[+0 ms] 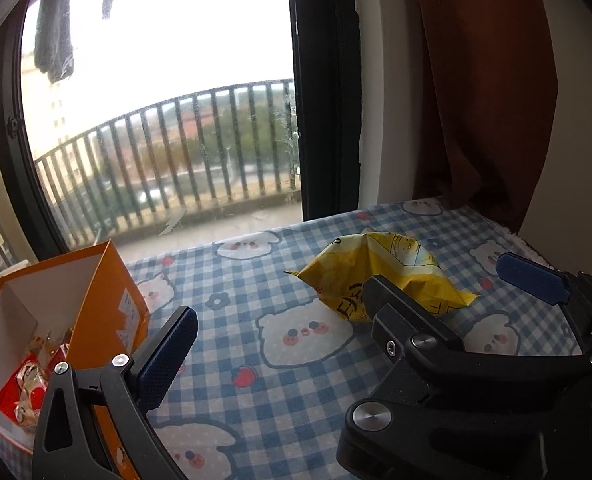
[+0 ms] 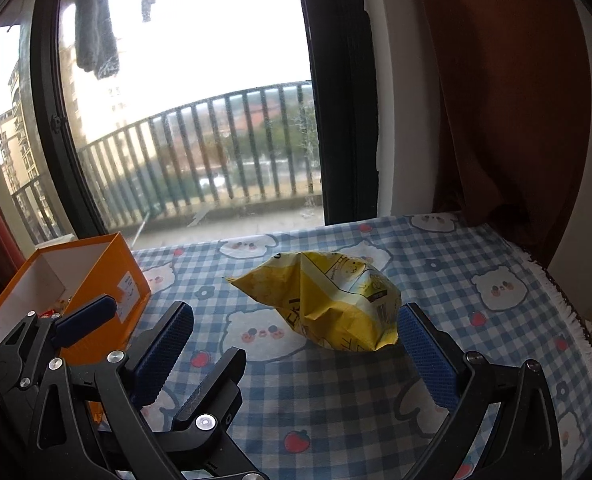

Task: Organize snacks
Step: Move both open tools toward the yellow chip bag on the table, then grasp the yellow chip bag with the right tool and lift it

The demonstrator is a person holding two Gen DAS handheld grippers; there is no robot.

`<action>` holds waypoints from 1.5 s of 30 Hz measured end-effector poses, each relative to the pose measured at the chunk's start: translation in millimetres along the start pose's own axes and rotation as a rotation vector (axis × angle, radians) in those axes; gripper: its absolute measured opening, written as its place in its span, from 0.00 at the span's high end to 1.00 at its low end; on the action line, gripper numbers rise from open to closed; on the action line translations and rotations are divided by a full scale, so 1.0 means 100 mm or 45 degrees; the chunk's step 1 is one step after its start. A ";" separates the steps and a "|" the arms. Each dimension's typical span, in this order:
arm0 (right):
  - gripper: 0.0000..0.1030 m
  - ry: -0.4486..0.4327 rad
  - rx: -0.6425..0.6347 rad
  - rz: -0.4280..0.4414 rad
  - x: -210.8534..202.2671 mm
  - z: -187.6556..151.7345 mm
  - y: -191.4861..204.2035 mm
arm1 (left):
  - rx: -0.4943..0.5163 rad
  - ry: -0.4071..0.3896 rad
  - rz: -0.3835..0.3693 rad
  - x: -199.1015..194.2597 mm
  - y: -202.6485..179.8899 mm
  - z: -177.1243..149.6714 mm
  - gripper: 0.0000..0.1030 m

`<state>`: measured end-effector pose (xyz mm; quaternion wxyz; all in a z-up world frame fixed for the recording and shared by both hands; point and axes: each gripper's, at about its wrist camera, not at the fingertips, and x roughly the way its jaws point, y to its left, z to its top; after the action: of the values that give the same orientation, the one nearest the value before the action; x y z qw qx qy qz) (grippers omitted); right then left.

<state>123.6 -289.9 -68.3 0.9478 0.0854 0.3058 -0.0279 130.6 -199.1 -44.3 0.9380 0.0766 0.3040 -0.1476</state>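
Note:
A crumpled yellow snack bag lies on the blue checked cloth; it also shows in the left wrist view. An open orange box with small red and clear wrapped snacks inside stands at the left; it also shows in the right wrist view. My right gripper is open and empty, its right pad close beside the bag. In the left wrist view only one left pad of my left gripper shows, next to the box. The other gripper is open in front of the bag.
A large window with a dark frame and a balcony railing is behind the table. A brown curtain hangs at the back right. The cloth's fringed edge marks the table's right side.

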 end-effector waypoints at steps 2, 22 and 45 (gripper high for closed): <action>0.00 0.012 0.015 -0.018 0.06 0.00 -0.06 | 0.005 0.020 0.005 0.09 -0.05 0.01 0.01; 0.20 0.108 0.116 0.002 0.51 0.03 -0.42 | 0.046 0.087 0.064 0.66 -0.17 0.13 0.03; 0.84 0.177 -0.002 0.089 0.62 -0.28 -0.21 | 0.190 0.103 0.045 0.67 -0.14 -0.25 0.03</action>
<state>155.8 -305.7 -129.8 0.9248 0.0970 0.3677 0.0115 164.3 -222.5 -104.6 0.9192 0.1576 0.3282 -0.1501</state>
